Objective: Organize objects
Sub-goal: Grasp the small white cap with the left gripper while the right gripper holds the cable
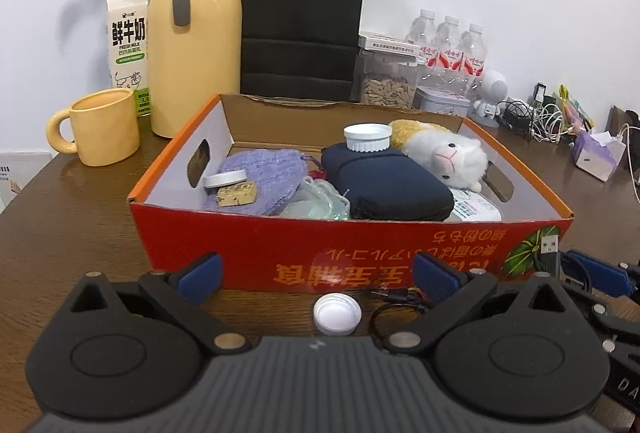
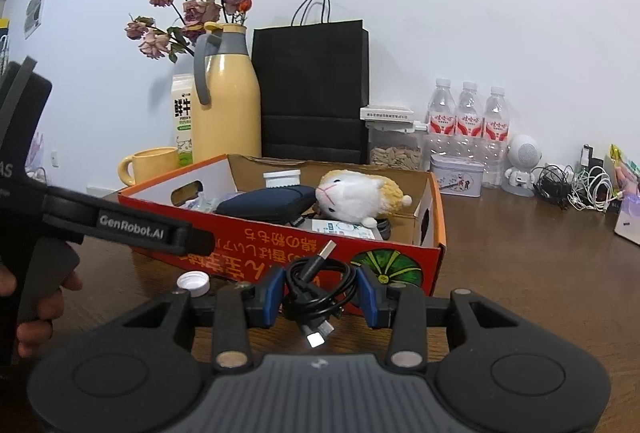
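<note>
Ahead of both my grippers stands one red cardboard box (image 1: 340, 245) with an orange rim and upside-down yellow Japanese lettering on its near wall. In it I count one navy pouch (image 1: 384, 181), one purple knitted pouch (image 1: 260, 173), one white plush animal (image 1: 452, 153) and one white ribbed cup (image 1: 367, 137) sitting on the navy pouch. Beyond the box, to the left, are one yellow thermos jug (image 1: 196, 45), one yellow mug (image 1: 104, 129) and one milk carton (image 1: 126, 41) reading "FRESH MILK"; to the right stand three water bottles (image 2: 468, 117) with red labels. My right gripper (image 2: 322, 293) pinches one coiled black USB cable (image 2: 316, 285) between its blue pads, plugs sticking out, just before the box. My left gripper (image 1: 316, 273) is spread wide, with one white bottle cap (image 1: 337, 314) on the table between its fingers, untouched. Its arm reads "GenRobot.AI".
</note>
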Motion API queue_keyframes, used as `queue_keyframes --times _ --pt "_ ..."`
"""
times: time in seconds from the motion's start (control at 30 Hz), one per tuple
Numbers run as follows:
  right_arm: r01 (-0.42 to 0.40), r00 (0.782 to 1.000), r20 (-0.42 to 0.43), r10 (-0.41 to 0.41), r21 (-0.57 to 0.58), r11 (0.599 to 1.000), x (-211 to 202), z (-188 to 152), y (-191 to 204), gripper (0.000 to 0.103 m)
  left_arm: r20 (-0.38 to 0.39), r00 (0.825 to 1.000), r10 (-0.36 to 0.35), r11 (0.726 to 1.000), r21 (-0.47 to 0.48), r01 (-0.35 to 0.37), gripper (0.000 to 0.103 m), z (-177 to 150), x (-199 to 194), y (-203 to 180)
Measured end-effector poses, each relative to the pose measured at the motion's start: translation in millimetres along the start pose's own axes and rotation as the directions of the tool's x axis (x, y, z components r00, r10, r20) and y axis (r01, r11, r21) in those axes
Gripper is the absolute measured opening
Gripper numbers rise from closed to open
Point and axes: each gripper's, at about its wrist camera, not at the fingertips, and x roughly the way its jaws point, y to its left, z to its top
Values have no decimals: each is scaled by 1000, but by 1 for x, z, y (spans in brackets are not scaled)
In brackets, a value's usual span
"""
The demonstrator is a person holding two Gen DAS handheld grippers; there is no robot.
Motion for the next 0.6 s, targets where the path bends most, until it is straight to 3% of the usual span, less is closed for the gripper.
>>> queue_keyframes --times 0.3,0.47,0.6 --pt "7 1000 -20 -7 12 1000 4 -1 -2 38 -52 999 -15 1000 18 16 103 -11 9 3" --pt "5 1000 -26 -4 12 1000 5 -2 -1 38 -77 997 -6 1000 26 8 80 -13 14 3" --pt "-1 1000 -28 1 15 1000 5 -2 -1 38 -98 995 -9 999 33 12 74 -16 19 2"
